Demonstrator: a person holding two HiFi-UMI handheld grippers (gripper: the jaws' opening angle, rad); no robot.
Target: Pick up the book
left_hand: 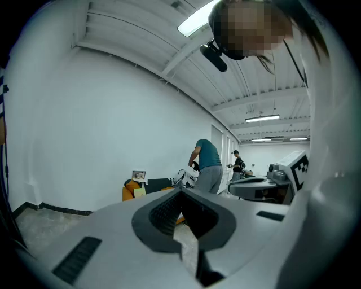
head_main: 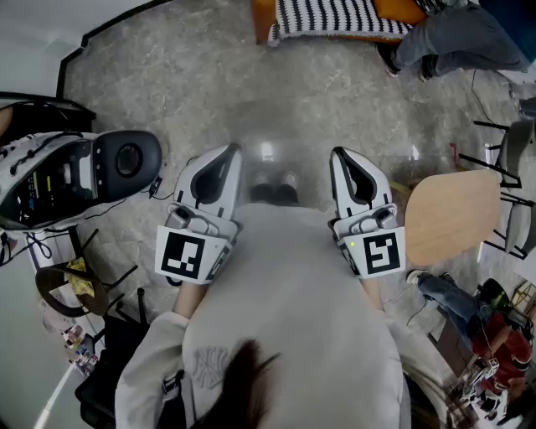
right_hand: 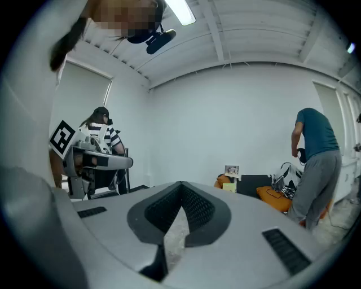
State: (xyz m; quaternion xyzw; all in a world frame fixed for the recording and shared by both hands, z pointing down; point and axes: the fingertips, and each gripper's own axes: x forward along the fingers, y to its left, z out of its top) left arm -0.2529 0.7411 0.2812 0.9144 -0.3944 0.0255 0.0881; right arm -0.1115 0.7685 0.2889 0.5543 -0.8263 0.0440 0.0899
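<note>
I see no book that I can name for sure. A small upright picture or cover (left_hand: 138, 175) stands on the orange seat (left_hand: 131, 190) by the far wall, and it also shows in the right gripper view as a small picture (right_hand: 231, 170). My left gripper (head_main: 230, 152) and right gripper (head_main: 338, 154) are held side by side in front of my chest, pointing forward over the stone floor. The left gripper (left_hand: 181, 191) has its jaws closed tip to tip with nothing between them. The right gripper (right_hand: 181, 183) is shut and empty as well.
An orange sofa with a striped cushion (head_main: 335, 17) stands ahead, with a seated person's legs (head_main: 452, 38) beside it. A wooden chair seat (head_main: 452, 214) is close on my right, a black-and-white device (head_main: 75, 172) on my left. A person in a teal shirt (left_hand: 207, 163) stands far off.
</note>
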